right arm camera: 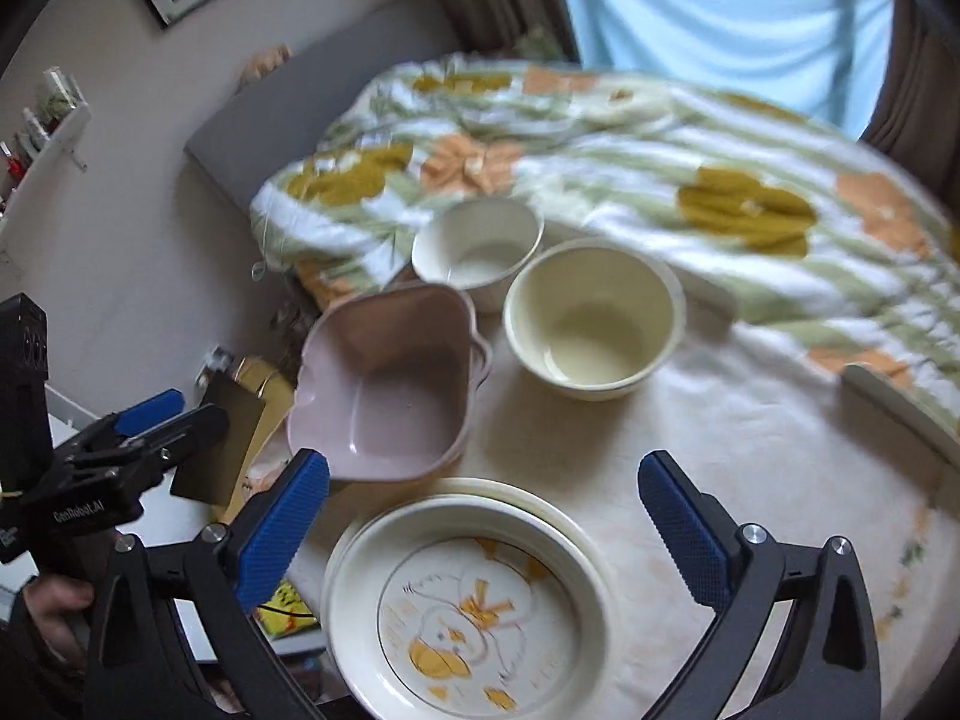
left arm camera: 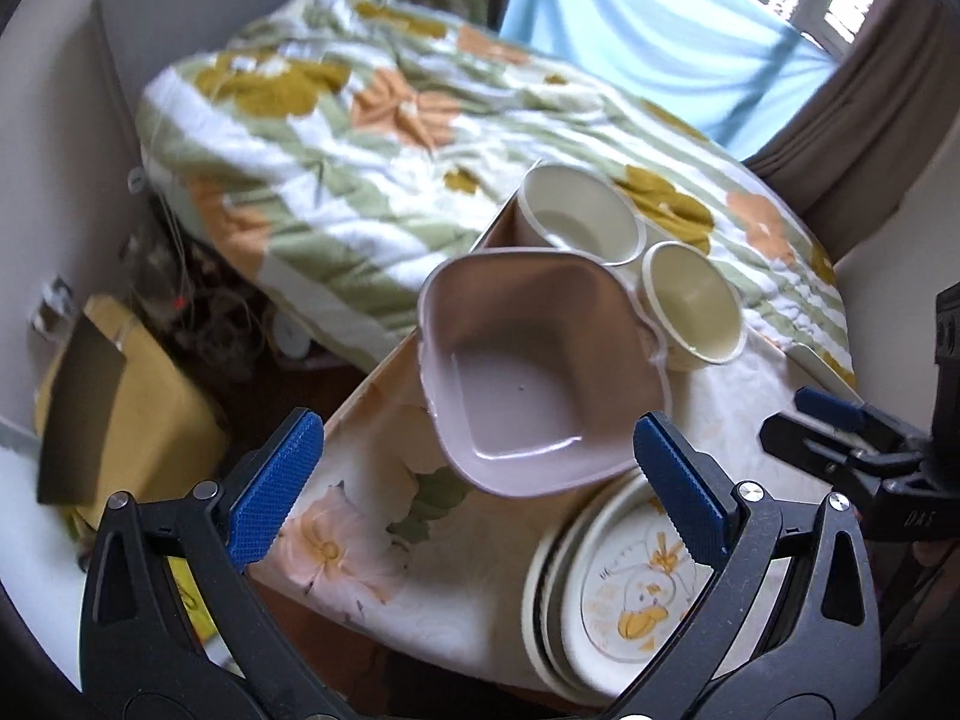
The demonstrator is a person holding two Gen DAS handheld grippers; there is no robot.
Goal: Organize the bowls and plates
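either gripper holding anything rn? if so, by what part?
Nothing held. Left hand-held gripper and right hand-held gripper are both open and empty; the pink bowl sits on the table.

A cloth-covered table (right arm camera: 750, 420) carries two cream bowls (right arm camera: 594, 318), a pink dish (right arm camera: 390, 384) and stacked plates (right arm camera: 468, 600).

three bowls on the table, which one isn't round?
The pink bowl, squarish with lobed corners, nearest the plates. The two cream bowls behind it are round.
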